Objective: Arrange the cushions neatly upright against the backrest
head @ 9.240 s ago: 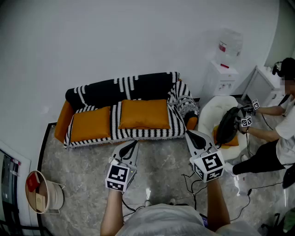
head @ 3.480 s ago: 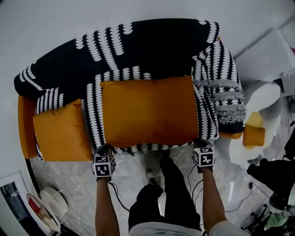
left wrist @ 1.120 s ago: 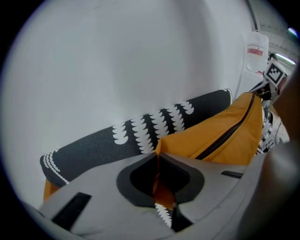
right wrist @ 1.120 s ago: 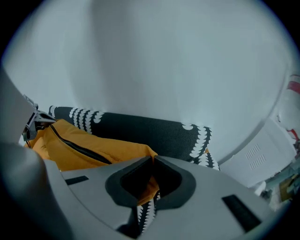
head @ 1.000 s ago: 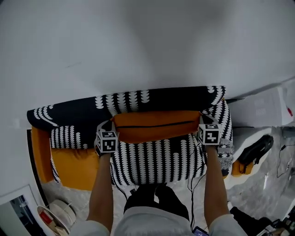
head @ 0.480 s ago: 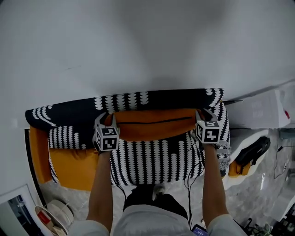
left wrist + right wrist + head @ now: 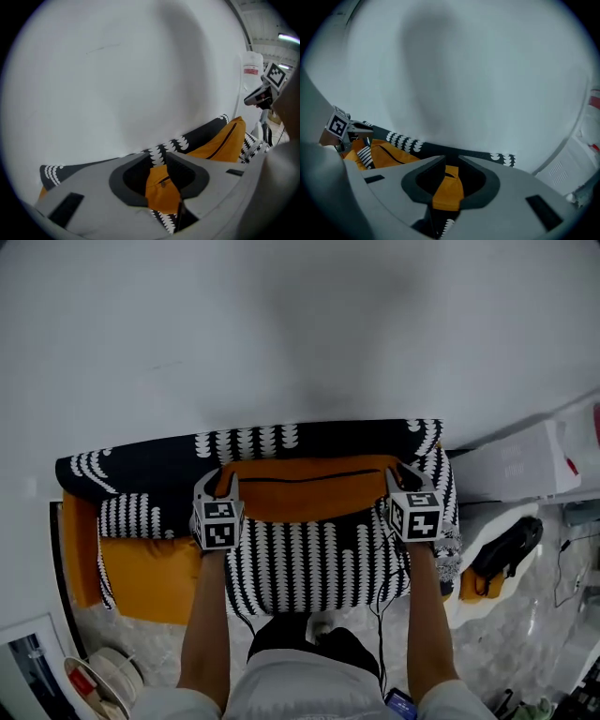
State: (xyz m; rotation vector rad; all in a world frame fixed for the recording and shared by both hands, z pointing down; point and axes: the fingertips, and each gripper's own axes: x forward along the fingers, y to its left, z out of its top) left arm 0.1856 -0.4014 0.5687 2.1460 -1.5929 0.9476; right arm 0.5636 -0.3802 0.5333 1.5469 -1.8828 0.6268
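Observation:
A long orange cushion [image 7: 309, 488] stands on edge against the sofa's black-and-white backrest [image 7: 281, 439]. My left gripper [image 7: 217, 484] is at its left end and my right gripper [image 7: 401, 476] at its right end. Both pairs of jaws have just been opening. In the left gripper view, the cushion's corner [image 7: 161, 197] lies loosely between the spread jaws of the left gripper [image 7: 159, 165]. The right gripper view shows the other corner [image 7: 447, 191] the same way inside the right gripper [image 7: 450, 165]. A second orange cushion [image 7: 150, 563] lies flat on the seat at the left.
A white wall rises directly behind the sofa. A white cabinet [image 7: 525, 460] stands to the right, with a black bag [image 7: 508, 542] on a pale chair below it. A round basket [image 7: 98, 676] sits on the floor at the lower left. My legs [image 7: 300, 643] are at the sofa's front.
The long cushion, flat on the seat a few seconds ago, now stands upright. Within the last second both grippers rose a little and their jaws spread apart around its corners.

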